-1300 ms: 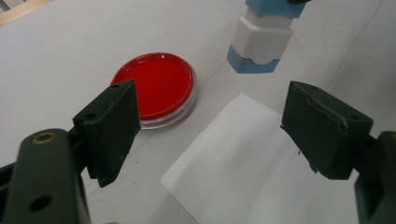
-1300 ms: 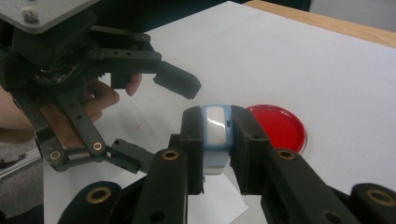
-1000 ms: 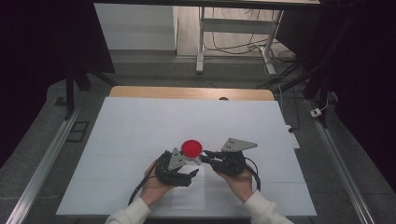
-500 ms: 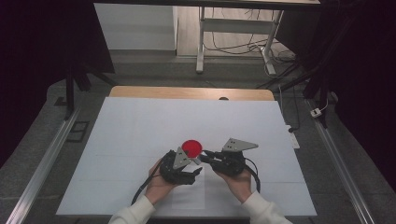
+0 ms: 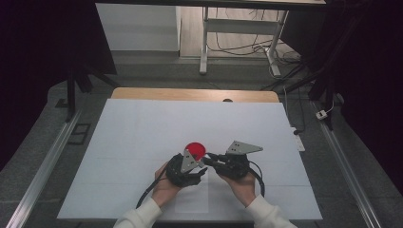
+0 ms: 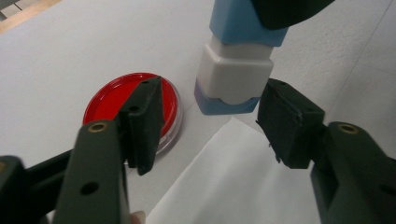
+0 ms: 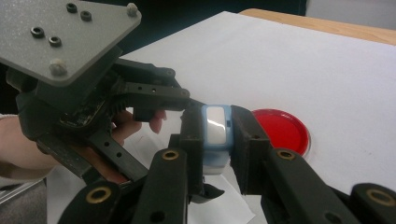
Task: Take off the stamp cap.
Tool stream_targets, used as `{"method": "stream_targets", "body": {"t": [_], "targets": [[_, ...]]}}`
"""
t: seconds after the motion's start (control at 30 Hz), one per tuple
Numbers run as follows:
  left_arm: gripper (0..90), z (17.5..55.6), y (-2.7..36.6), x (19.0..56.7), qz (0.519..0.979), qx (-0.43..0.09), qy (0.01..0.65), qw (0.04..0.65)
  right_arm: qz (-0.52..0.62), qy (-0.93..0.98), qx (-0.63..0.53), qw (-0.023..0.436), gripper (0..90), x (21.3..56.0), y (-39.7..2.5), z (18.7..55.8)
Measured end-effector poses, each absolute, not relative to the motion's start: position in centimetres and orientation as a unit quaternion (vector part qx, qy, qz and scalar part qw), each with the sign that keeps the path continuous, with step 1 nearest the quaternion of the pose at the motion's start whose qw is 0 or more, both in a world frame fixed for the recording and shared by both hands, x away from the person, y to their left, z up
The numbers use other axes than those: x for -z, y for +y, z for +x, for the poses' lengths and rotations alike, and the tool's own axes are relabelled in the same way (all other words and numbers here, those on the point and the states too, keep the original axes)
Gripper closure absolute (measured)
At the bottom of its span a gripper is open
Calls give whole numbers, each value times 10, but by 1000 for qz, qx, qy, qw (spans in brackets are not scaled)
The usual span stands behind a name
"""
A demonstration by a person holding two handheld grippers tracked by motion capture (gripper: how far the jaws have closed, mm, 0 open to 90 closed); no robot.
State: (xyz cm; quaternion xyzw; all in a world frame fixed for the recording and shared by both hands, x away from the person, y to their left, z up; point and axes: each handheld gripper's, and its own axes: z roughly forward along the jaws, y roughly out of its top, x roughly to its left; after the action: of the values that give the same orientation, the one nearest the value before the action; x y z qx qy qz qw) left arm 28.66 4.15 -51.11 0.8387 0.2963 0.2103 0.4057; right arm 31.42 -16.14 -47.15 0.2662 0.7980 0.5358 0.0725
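Right tool (image 7: 215, 140) clamps blue-white stamp (image 7: 215, 125) beside red dish (image 7: 282, 129)

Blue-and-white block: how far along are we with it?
Done: the right gripper is shut on the blue-and-white block and holds it above the white sheet. In hand: the left gripper is open with its jaws either side of the block's lower end, not touching it. Left: close on it. The red dish sits beside them, untouched.
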Motion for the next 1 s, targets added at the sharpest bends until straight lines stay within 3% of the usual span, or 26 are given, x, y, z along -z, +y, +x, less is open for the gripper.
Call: {"method": "stream_targets", "body": {"t": [0.73, 1.0], "targets": [[620, 285, 35, 512, 841, -222, 286, 402, 272, 794, -538, 75, 753, 472, -163, 315], [631, 284, 34, 512, 841, -227, 283, 401, 275, 791, -541, 77, 753, 471, -164, 315]]}}
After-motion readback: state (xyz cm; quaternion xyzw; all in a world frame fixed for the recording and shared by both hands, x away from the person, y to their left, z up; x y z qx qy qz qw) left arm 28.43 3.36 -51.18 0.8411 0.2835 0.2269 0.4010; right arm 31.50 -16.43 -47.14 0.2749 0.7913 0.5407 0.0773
